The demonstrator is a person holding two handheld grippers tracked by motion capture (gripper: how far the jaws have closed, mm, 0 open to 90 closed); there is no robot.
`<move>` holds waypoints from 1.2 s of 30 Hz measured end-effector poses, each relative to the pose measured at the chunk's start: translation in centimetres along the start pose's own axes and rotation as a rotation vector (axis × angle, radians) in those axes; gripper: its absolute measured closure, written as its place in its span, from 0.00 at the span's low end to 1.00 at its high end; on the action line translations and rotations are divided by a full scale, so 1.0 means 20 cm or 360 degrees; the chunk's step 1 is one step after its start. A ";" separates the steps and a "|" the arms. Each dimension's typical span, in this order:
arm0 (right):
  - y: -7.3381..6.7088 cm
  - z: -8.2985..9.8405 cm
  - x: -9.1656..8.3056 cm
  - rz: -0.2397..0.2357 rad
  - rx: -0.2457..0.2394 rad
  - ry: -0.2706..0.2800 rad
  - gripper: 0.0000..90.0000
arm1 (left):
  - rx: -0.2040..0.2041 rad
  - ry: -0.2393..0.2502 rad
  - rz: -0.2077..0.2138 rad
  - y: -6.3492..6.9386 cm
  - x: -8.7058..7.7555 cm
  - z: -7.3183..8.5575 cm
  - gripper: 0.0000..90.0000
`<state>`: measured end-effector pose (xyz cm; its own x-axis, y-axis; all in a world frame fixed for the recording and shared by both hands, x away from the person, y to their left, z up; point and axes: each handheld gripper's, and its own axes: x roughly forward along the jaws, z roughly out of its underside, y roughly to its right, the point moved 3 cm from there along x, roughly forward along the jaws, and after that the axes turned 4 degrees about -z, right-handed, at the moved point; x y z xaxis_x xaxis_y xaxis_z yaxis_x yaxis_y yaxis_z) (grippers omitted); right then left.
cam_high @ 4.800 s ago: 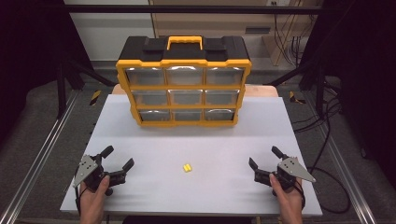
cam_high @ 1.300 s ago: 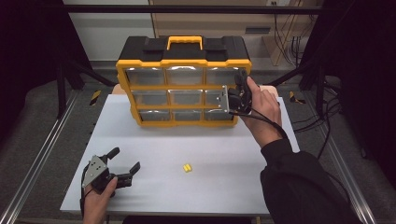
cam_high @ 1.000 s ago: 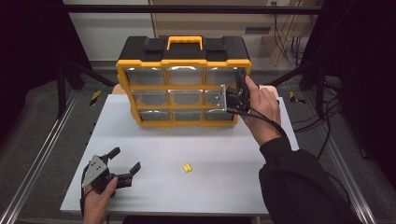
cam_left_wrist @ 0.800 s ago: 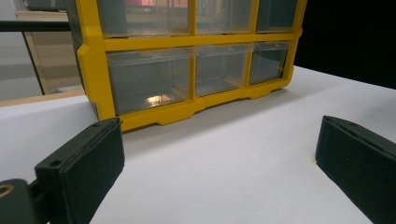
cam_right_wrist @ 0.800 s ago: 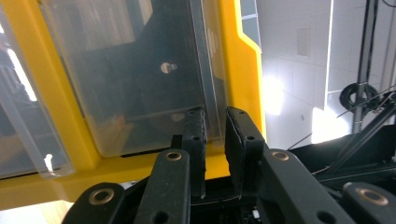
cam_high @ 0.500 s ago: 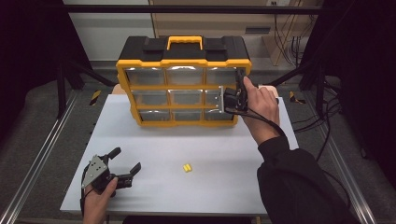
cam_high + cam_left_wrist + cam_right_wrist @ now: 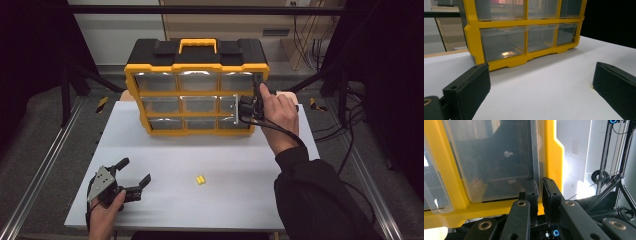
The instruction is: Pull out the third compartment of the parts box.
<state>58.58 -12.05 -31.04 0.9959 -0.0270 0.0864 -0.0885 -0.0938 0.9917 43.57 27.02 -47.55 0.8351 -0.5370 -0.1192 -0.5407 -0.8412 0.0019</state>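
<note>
Right tool (image 7: pixel 539 192) has just been closing, now pinching the clear drawer (image 7: pixel 499 157) edge; left tool (image 7: pixel 131 176) is resting open on the tabletop (image 7: pixel 225 165).

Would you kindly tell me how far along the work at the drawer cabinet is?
Done: the right gripper has reached the cabinet's middle-right drawer. In hand: its jaws, just closing, pinch that drawer's clear front edge. Left: pulling the drawer out; the small yellow piece lies untouched on the table, the left gripper open.
</note>
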 end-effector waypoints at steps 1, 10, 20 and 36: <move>0.00 0.00 0.00 -0.0004 0.0001 0.0005 0.93 | 0.0000 0.0000 -0.0001 0.00 0.00 0.00 0.01; 0.01 0.00 -0.04 0.0001 -0.0004 0.0023 0.92 | 0.0001 0.0002 -0.0002 0.00 0.00 0.00 0.01; 0.02 0.00 -0.12 0.0001 -0.0007 0.0033 0.93 | 0.0002 0.0006 -0.0004 0.00 0.00 0.00 0.01; 0.02 0.02 -0.24 -0.0004 -0.0044 0.0045 0.94 | 0.0000 0.0016 -0.0018 -0.01 0.00 -0.01 0.01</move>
<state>53.81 -12.36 -31.14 0.9963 0.0012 0.0864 -0.0861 -0.0663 0.9941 43.59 27.13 -47.39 0.8423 -0.5279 -0.1090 -0.5310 -0.8474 0.0008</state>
